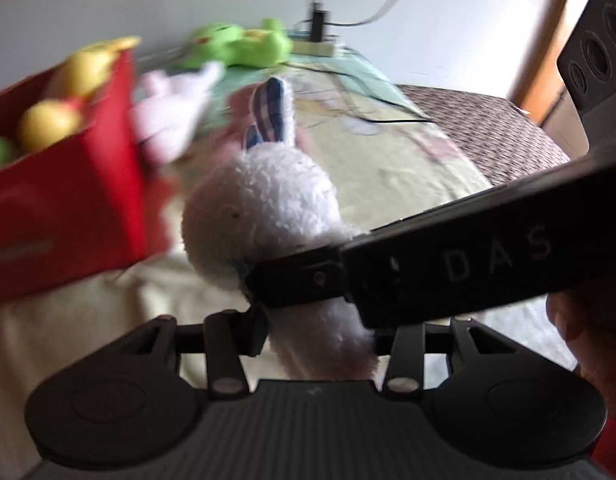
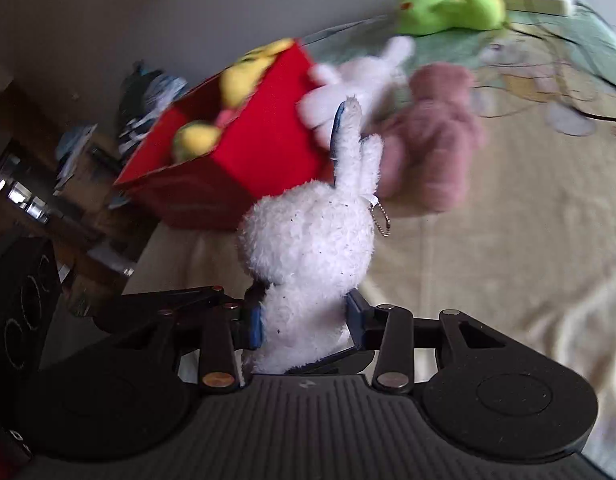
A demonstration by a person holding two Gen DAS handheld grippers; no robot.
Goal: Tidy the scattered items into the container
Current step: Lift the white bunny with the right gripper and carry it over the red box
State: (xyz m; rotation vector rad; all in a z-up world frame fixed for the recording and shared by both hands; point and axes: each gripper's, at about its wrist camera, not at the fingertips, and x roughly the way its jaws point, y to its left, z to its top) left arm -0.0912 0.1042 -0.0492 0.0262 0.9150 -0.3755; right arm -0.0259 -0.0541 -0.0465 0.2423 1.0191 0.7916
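A white plush rabbit (image 1: 264,208) with a blue checked ear is held above the bed by both grippers at once. My left gripper (image 1: 316,340) is shut on its lower body. My right gripper (image 2: 308,320) is shut on the same rabbit (image 2: 308,240), with its blue pads pressed into both flanks. One finger (image 1: 300,280) of the right gripper crosses the left wrist view. The red box (image 1: 68,200) stands to the left with yellow and green toys inside, and it also shows as the red box (image 2: 260,148) ahead of the right gripper.
On the bed lie a second white rabbit (image 2: 356,80) against the box, a pink bear (image 2: 436,132) and a green plush (image 2: 448,8). A power strip (image 1: 312,46) and cables sit at the far end. A cluttered shelf (image 2: 48,184) stands left of the bed.
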